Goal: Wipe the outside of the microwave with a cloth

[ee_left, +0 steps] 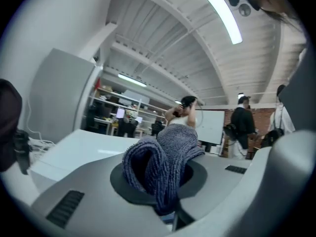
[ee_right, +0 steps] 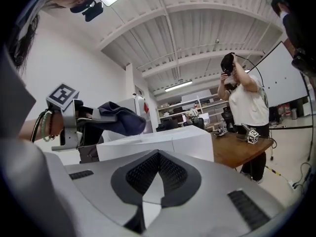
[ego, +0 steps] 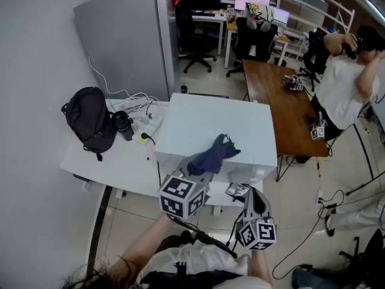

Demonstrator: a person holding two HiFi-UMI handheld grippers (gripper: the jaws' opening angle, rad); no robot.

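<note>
The left gripper's [ee_left: 168, 206] fingers are closed on a dark blue knitted cloth [ee_left: 163, 164], whose bunched folds rise out from between the black pads. In the head view this left gripper [ego: 201, 173] holds the cloth [ego: 213, 154] over the front part of the white microwave's [ego: 240, 128] top. The free end of the cloth reaches back across the top; whether it touches the surface cannot be told.

The right gripper's [ee_right: 148, 179] fingers are closed on nothing, their ribbed pads meeting at the tips. It points at the microwave [ee_right: 168, 143] from lower down, with the left gripper [ee_right: 96, 116] and cloth [ee_right: 118, 118] to its left. In the head view the right gripper [ego: 249, 198] sits just before the microwave's front right corner.

The microwave stands on a white bench [ego: 108, 158]. Left of it on the bench lie a black backpack [ego: 90, 118], a black camera lens [ego: 124, 125] and a tangle of white cables [ego: 141, 104]. A tall grey cabinet [ego: 123, 41] stands behind. To the right runs a brown wooden bench [ego: 280, 104], beside which a person in a white shirt [ego: 346, 80] stands with arms raised to the head.
</note>
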